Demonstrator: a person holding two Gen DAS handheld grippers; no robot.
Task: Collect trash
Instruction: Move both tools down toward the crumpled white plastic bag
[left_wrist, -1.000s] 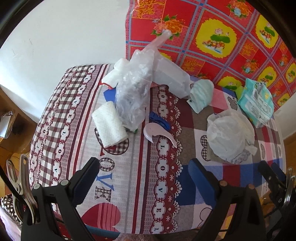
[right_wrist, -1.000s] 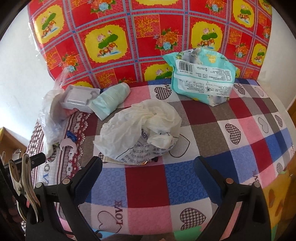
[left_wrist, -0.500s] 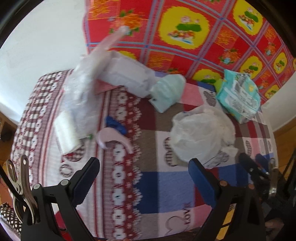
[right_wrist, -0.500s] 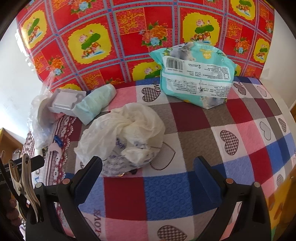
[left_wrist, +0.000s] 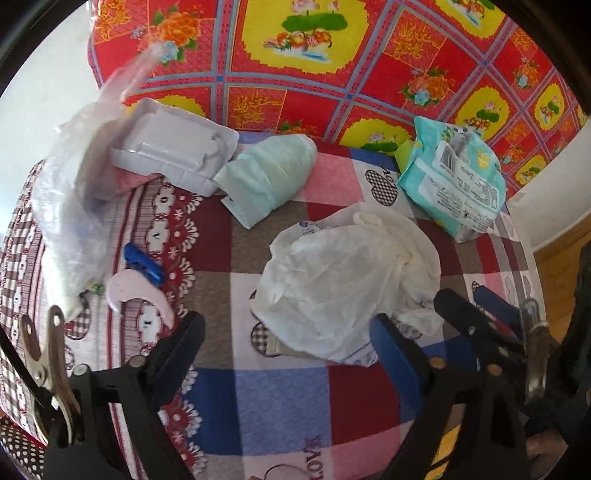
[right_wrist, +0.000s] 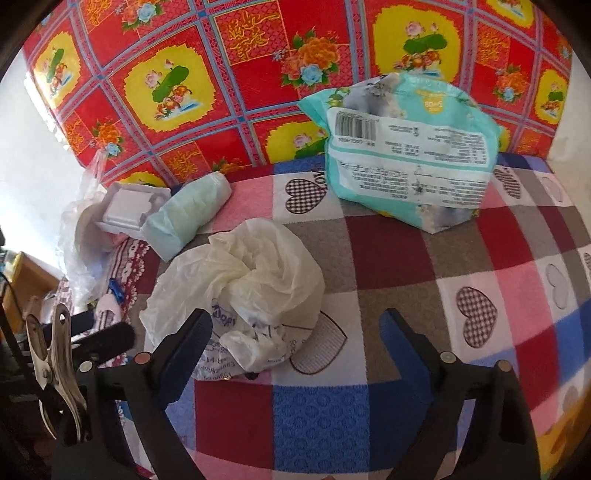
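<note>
Both tongs, left (left_wrist: 286, 350) and right (right_wrist: 295, 349), have swung over the crumpled white plastic bag (left_wrist: 347, 280) mid-bed; their empty jaws, wide, are closing, so we judge pickup imminent.

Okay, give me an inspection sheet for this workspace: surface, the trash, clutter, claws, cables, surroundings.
Surface: patchwork quilt with hearts, covering the whole work area.
Job's things: crumpled white plastic bag in the middle; rolled pale green diaper beside a white plastic tray; clear plastic bag at the left; teal diaper pack at the back.
Clutter: small blue clip and pink curved piece near the clear bag.
Claws: left claw and right claw both empty, jaws closing slightly, nearest the white bag.
Cables: nothing seen.
Surroundings: red and yellow floral cloth behind; white wall at the left.
</note>
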